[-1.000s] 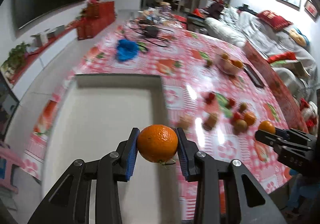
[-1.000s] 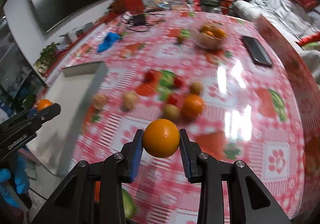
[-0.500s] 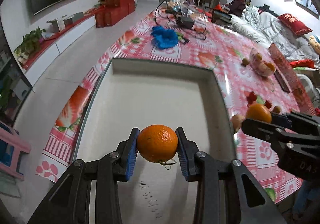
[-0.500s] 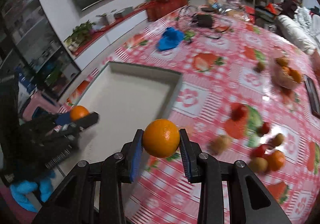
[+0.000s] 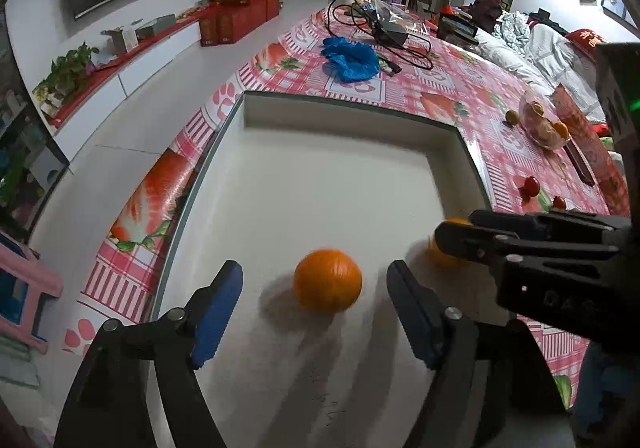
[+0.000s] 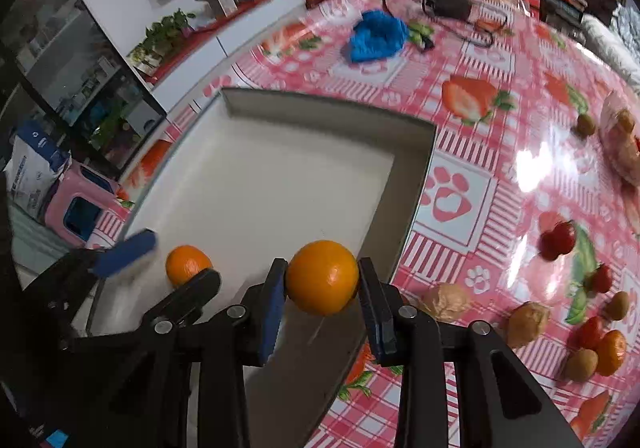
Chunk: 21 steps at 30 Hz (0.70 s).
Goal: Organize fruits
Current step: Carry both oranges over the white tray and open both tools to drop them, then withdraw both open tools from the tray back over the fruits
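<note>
The left gripper (image 5: 314, 304) has its jaws spread wide around a loose orange (image 5: 327, 281) lying on the white tray (image 5: 320, 184) floor. Only the right wrist view shows the right gripper (image 6: 322, 306) pinching a second orange (image 6: 322, 277) above the tray's near right wall. Beyond, the tray floor lies bare; scattered fruit (image 6: 560, 238) sits right on the worktop (image 6: 456, 120).

A crumpled blue cloth (image 5: 352, 58) lies near black cables (image 5: 376, 28) on the tablecloth (image 5: 452, 88).
</note>
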{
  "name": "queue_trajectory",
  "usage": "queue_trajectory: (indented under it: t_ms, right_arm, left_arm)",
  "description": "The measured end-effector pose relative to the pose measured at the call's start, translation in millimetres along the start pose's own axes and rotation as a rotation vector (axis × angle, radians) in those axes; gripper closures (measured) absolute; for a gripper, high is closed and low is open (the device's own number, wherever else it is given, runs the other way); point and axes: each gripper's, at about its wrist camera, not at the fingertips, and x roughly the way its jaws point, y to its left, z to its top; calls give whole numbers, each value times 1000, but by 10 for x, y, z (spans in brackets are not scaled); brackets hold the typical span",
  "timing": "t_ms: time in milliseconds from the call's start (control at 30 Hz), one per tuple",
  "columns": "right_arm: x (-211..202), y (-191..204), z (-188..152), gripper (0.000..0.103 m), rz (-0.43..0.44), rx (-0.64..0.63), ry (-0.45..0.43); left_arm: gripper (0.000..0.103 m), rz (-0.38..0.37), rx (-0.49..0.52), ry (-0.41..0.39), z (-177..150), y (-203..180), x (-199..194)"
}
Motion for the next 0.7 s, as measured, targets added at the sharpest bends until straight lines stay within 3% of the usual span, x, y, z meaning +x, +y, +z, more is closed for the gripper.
queue_trajectory:
  t_ms: [100,333,467,533,567,700]
  right_arm:
    - [5,15,36,34,48,5,2]
    - [8,-2,32,33,-37,23,-8]
    - [-153,-79,4,33,-12,62,-50]
    - [-297,-114,-18,17,-4,70,-90]
    - [-404,-153,-47,0,-7,79,-124]
    - [-796,-398,-271,0,-50,131,-215]
  left_arm:
    - [25,13,-14,19,-13,48,78]
    - [25,-10,-34,18,-3,167,175]
    - [25,5,-20,23,-9,122,148]
    - [24,2,-12,15,-35,81,74]
    - [24,-6,-6,7,-48,48,25]
    - [23,-49,38,-22,-69,-214,-175]
